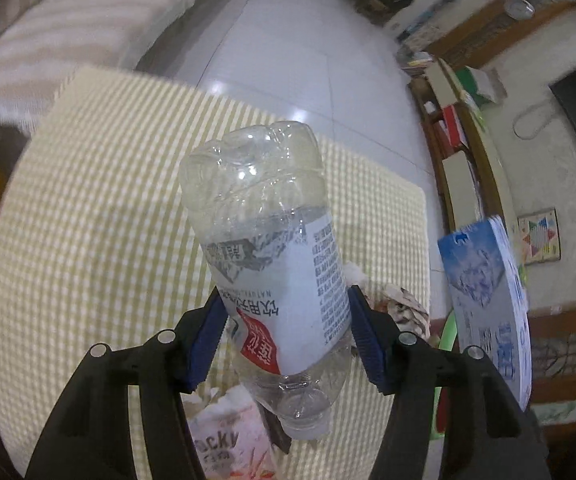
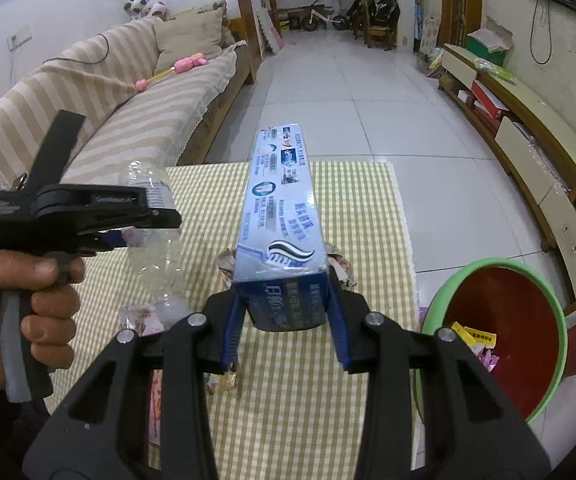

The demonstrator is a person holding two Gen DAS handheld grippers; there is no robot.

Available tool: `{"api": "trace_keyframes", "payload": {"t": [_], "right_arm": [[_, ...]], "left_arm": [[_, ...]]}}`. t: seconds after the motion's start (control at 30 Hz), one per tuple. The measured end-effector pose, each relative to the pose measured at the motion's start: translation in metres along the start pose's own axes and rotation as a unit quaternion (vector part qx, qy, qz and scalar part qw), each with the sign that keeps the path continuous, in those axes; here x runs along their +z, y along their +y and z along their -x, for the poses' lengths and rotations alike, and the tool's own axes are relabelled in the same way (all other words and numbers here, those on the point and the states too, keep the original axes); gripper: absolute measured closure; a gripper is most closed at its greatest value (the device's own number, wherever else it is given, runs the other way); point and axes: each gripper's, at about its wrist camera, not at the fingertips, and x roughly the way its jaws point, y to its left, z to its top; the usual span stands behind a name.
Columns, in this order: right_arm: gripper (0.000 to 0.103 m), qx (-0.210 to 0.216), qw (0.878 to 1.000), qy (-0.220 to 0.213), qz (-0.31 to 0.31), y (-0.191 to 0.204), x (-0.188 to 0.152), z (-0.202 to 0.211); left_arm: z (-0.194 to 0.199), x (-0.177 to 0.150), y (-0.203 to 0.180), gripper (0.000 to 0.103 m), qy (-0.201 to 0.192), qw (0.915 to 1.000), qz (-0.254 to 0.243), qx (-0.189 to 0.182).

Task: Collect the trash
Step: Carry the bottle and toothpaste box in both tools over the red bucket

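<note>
My left gripper (image 1: 284,296) is shut on a clear, empty plastic bottle (image 1: 264,216) with a white label, held cap-down above the table. In the right wrist view that gripper (image 2: 156,208) shows side-on at the left, a hand (image 2: 28,292) on its grip and the bottle (image 2: 152,248) between its pads. My right gripper (image 2: 284,300) is shut on the near end of a long blue toothpaste box (image 2: 280,200) that points away over the table. The same box (image 1: 483,280) appears at the right of the left wrist view.
A yellow-checked cloth (image 2: 359,208) covers the table. On it lie a crumpled paper (image 2: 339,268) and a pink snack wrapper (image 1: 224,440). A red bin with a green rim (image 2: 483,264) stands right of the table, scraps inside. A striped sofa (image 2: 128,112) is left, a low cabinet (image 2: 527,120) right.
</note>
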Motion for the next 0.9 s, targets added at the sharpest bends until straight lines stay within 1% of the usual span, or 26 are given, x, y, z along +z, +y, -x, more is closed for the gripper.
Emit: {"api": "trace_keyframes", "payload": {"t": [0.17,0.33,0.43,0.6,0.83,0.9], "right_arm": [[0.067,0.001,1.0,-0.012,-0.011,-0.005,-0.002,0.01],[0.067,0.001,1.0,-0.024,-0.02,-0.011,-0.005,0.024],[0.067,-0.001,0.999,-0.03,-0.031,-0.02,-0.008,0.032],[0.067,-0.016,0.997,-0.04,-0.057,-0.049,-0.016,0.049],[0.067,-0.05,0.992,-0.051,-0.108,-0.105,-0.036,0.072],[0.067,-0.061,0.989,-0.054,-0.123,-0.124,-0.043,0.079]], "left_arm": [[0.031,-0.003,-0.011,0.046,-0.028,0.9985,-0.046,0.012],[0.056,-0.006,-0.027,0.046,-0.044,0.9961,-0.075,0.009],[0.063,-0.013,-0.046,0.046,-0.051,0.9938,-0.098,0.006],[0.064,-0.031,-0.081,0.046,-0.05,0.9895,-0.136,-0.008],[0.059,-0.046,-0.135,0.046,-0.033,0.9803,-0.188,-0.05],[0.055,-0.052,-0.154,0.046,-0.026,0.9761,-0.206,-0.064]]}}
